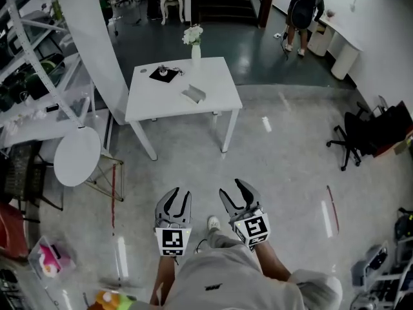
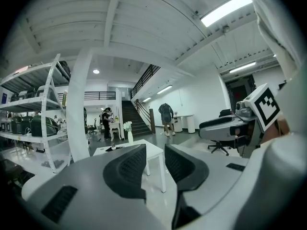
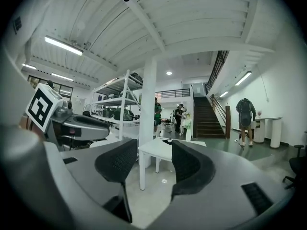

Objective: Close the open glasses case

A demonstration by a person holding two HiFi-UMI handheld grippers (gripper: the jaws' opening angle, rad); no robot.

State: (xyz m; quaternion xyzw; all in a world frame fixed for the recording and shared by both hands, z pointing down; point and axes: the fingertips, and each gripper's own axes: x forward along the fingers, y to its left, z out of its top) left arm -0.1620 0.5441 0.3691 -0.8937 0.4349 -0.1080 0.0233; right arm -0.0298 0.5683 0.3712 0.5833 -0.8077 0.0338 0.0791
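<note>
Open office-workshop hall — white table (image 1: 168, 99), metal shelving (image 3: 113, 101), staircase (image 3: 206, 122), office chair (image 1: 349, 141), polished floor (image 1: 290, 173)

Table (image 1: 155, 99) stands far, centre; on it a vase (image 1: 195, 50) at the far edge, a dark mat (image 1: 162, 74) left of the vase, and the glasses case (image 1: 193, 94) nearer, toward the right. Round table (image 1: 77, 155) sits left and nearer, office chair (image 1: 352, 141) well off right. Left gripper (image 1: 177, 196) and right gripper (image 1: 232, 189) hang side by side, near, well apart from the table.

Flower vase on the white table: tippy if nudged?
Probably tippy: the vase looks tall and slim, with flowers spreading on top. It stands near the far edge of the table, so a push might send it off.
</note>
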